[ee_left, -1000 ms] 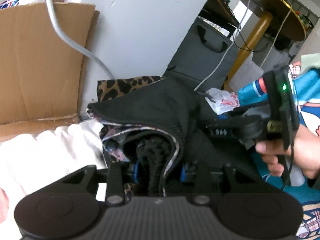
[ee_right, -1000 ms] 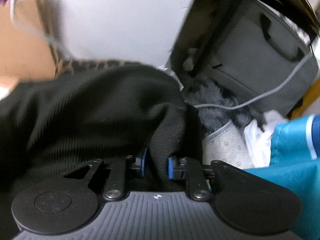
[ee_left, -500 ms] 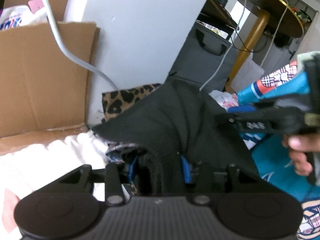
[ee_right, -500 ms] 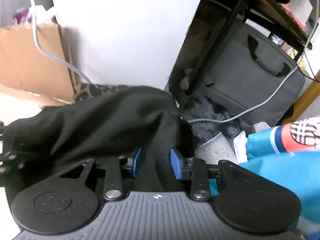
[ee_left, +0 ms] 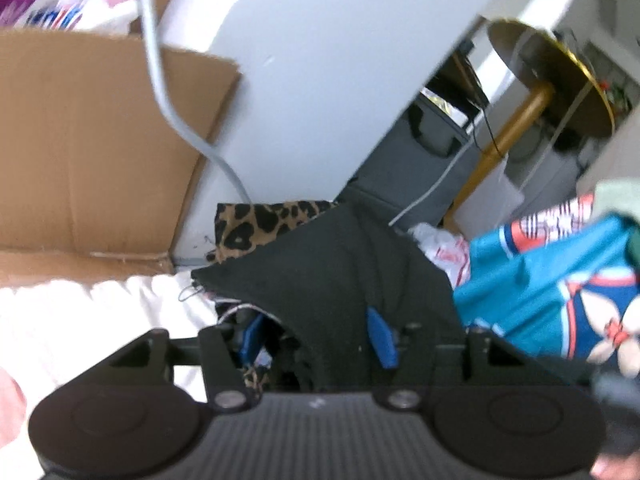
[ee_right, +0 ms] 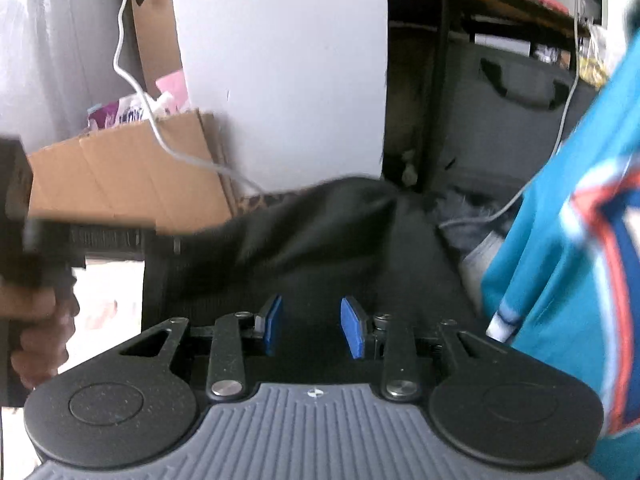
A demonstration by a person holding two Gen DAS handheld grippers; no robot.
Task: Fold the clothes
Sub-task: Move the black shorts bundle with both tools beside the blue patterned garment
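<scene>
While the black knitted garment (ee_left: 332, 264) hangs bunched over the pile, both tongs have their blue pads apart, so nothing pinches it right now.

Start at the left. A brown cardboard box (ee_left: 92, 152) stands at the left edge of the soft white bedding (ee_left: 92, 312), with a grey cable (ee_left: 168, 92) dangling in front of it. A leopard-print cloth (ee_left: 256, 224) peeks out behind the black garment, near the foot of the white wall panel (ee_left: 320, 60).

The left gripper (ee_left: 316, 340) sits low at the near edge of the garment. Its pads are wide apart, and the black cloth drapes between them and over the right one. To do this step well, I think it should slide under one clean edge, not a whole lump, and then close.

Next comes the right gripper (ee_right: 312, 328). Its pads are open too, with black cloth lying between and past them. It looks loose, not squeezed. I would pick the matching edge on this side, so the garment can be pulled flat and even.

Farther right, a bright teal printed cloth (ee_left: 552, 292) crowds in beside the black one. Keep the pads off it, or both cloths may lift together. A grey fabric bag (ee_right: 512, 128) stands behind, near the back wall.
</scene>
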